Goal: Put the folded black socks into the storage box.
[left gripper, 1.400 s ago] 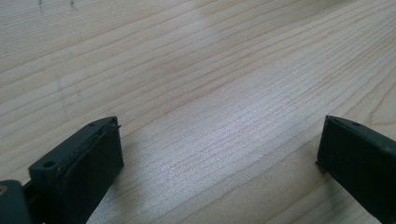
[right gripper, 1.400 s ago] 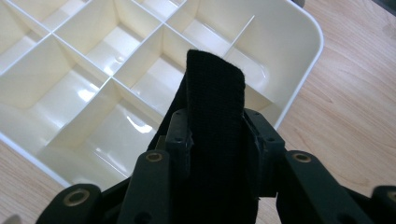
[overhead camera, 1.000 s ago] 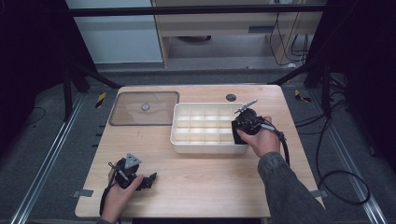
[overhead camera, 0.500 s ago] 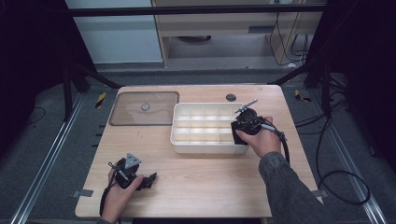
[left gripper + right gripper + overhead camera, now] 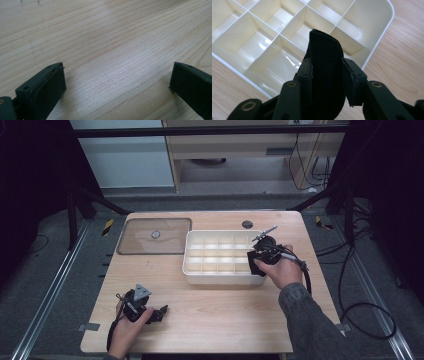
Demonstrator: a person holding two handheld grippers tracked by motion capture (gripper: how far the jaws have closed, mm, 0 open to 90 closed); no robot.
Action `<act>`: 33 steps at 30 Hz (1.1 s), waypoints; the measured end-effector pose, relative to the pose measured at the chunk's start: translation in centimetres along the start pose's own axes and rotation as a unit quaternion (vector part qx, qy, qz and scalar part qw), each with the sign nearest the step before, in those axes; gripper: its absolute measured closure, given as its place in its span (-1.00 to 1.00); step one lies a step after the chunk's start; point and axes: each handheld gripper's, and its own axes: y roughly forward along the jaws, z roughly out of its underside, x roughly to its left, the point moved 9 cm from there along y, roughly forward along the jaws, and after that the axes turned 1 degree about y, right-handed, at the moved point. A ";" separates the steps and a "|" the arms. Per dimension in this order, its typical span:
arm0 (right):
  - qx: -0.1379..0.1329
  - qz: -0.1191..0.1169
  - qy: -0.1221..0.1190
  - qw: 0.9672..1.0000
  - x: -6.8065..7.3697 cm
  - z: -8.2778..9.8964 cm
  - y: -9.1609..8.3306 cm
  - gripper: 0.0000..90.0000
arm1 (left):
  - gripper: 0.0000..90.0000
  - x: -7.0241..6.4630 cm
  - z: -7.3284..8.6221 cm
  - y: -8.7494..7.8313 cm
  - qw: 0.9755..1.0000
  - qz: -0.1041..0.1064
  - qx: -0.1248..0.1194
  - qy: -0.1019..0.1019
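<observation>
my right gripper (image 5: pixel 325 72) is over the near right corner of the cream divided tray (image 5: pixel 384 32), and the black strap (image 5: pixel 324 62) sits right between its jaws, its rounded end poking out above the compartments. the jaws have just been closing and now pinch the strap on both sides. my left gripper (image 5: pixel 117 82) rests gaping wide over the bare wooden table (image 5: pixel 112 37), gripping nothing.
</observation>
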 end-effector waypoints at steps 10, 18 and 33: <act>0.013 0.000 0.004 1.000 -0.3 0.8 0.6 0.53 | -1.00 0.0 0.0 0.0 1.000 0.000 0.000 0.000; 0.021 0.007 -0.001 1.000 -0.2 1.1 1.0 0.53 | -1.00 0.0 0.0 0.0 1.000 0.000 0.000 0.000; 0.041 0.003 -0.010 0.999 -0.1 1.8 1.5 0.49 | -1.00 -0.1 0.0 0.0 1.000 0.001 0.001 0.002</act>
